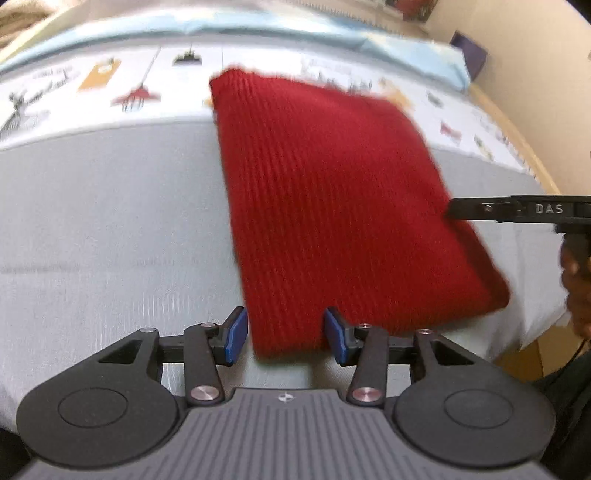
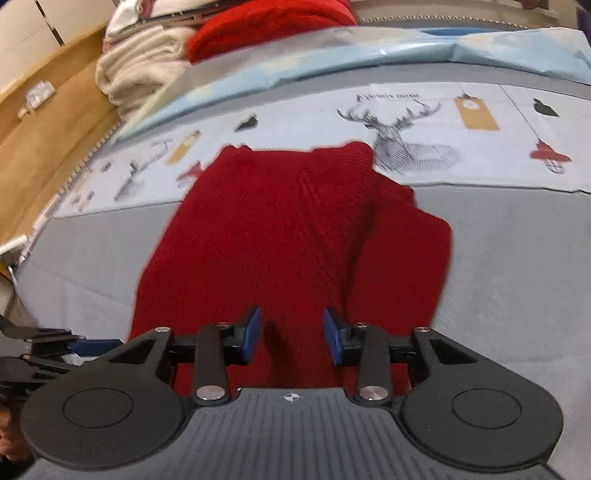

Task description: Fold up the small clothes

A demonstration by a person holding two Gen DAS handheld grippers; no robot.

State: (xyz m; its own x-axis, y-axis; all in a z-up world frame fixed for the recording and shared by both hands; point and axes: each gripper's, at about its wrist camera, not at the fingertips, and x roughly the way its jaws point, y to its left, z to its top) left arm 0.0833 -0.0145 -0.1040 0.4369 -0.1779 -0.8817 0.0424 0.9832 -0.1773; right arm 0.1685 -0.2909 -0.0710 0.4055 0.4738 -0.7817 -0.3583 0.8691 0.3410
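A red ribbed knit garment (image 1: 332,206) lies folded in a rough rectangle on the grey cloth-covered table (image 1: 110,229). My left gripper (image 1: 284,338) is open, its blue pads either side of the garment's near corner. My right gripper (image 2: 291,339) is open over the garment (image 2: 288,236), which in the right wrist view shows a folded flap on its right side. The right gripper's finger (image 1: 517,210) reaches in from the right at the garment's edge in the left wrist view. The left gripper (image 2: 55,343) shows at the left edge of the right wrist view.
A printed cloth with deer and lantern pictures (image 2: 406,136) lies behind the garment. A pile of cream (image 2: 140,74) and red clothes (image 2: 266,26) sits at the far left corner. The table edge and wooden floor (image 2: 44,129) are to the left.
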